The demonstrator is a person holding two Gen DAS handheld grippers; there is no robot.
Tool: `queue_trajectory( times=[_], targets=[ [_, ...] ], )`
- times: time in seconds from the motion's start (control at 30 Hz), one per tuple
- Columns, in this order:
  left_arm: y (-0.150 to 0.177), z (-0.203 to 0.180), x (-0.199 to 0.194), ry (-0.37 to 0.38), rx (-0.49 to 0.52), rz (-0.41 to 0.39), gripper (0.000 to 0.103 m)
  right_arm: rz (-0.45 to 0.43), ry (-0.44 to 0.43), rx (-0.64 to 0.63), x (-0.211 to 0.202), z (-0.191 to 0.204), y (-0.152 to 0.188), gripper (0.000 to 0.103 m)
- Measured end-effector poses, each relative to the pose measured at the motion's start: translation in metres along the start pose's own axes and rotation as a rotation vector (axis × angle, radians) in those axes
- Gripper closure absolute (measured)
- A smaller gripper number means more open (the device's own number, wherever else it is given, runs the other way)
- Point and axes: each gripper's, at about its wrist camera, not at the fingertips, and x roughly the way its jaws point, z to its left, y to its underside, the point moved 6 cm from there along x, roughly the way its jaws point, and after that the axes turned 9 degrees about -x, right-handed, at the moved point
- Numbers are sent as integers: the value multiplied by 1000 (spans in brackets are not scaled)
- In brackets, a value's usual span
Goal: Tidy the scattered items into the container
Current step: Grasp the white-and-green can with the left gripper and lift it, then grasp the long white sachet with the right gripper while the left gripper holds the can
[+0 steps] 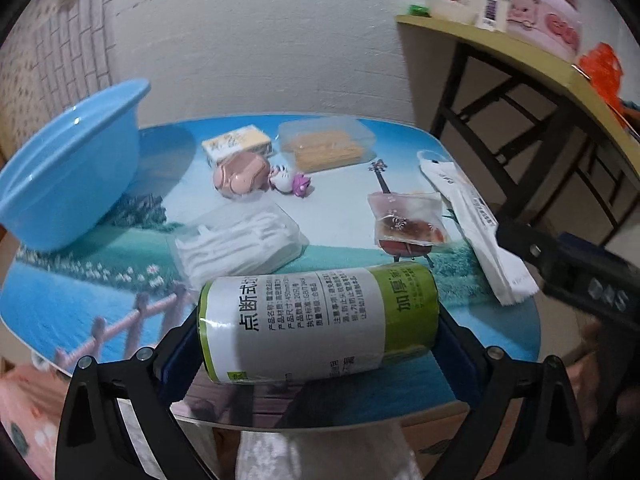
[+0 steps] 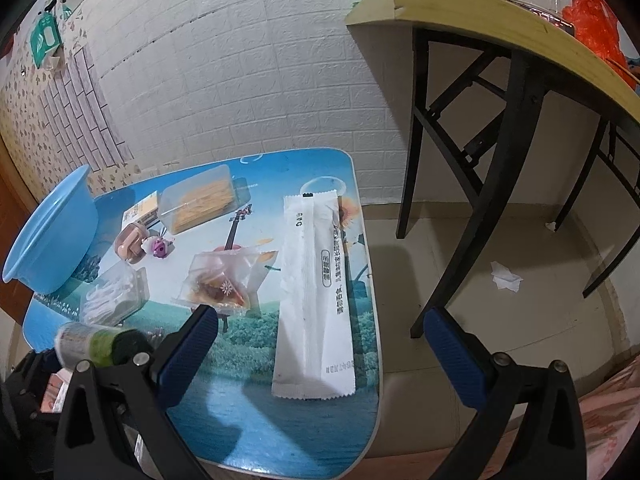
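Cylindrical roll with glossy green-white label is clamped lengthwise between left gripper blue pads, held above glossy printed table. Smooth blue plastic basin sits far-left. Right gripper fingers spread wide over flat white sachet, nothing held.

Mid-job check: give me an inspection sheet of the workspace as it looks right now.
Surface: small table with a printed lake scene.
Job's things: blue basin at the far left, nothing seen inside; white sachet, clear snack bag, cotton swab box, toothpick box, pink case lie on the table.
Clutter: crumpled tissue on the floor.
Grippers: left gripper clamps a green-and-white roll; right gripper open above the sachet.
Cables: nothing seen.
Surroundings: brick-pattern wall, folding table.
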Motion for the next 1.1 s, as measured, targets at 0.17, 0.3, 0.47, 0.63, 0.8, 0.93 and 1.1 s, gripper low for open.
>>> queue_trajectory(
  times=[0.17, 0.3, 0.47, 0.63, 0.8, 0.93, 1.1],
  targets=[
    [-2, 13, -6, 33, 7, 20, 3, 0, -20, 39, 9, -1, -11, 6],
    [-6, 24, -14, 41, 8, -6, 3, 33, -26, 46, 27, 3, -21, 12],
    [-19, 39, -25, 43, -6, -51, 3, 71, -6, 22, 48, 4, -32, 22],
    [-34, 58, -30, 33, -31, -91, 3, 96, 13, 25, 66, 2, -42, 26],
    [-46, 73, -33, 29, -52, -123, 3, 115, 33, 22, 78, -1, -50, 26],
    [-51, 80, -32, 35, -62, -128, 3, 138, 49, 10, 87, -1, -51, 26],
    [-51, 81, -30, 41, -52, -127, 3, 155, 66, -18, 96, 0, -50, 33]
  ],
)
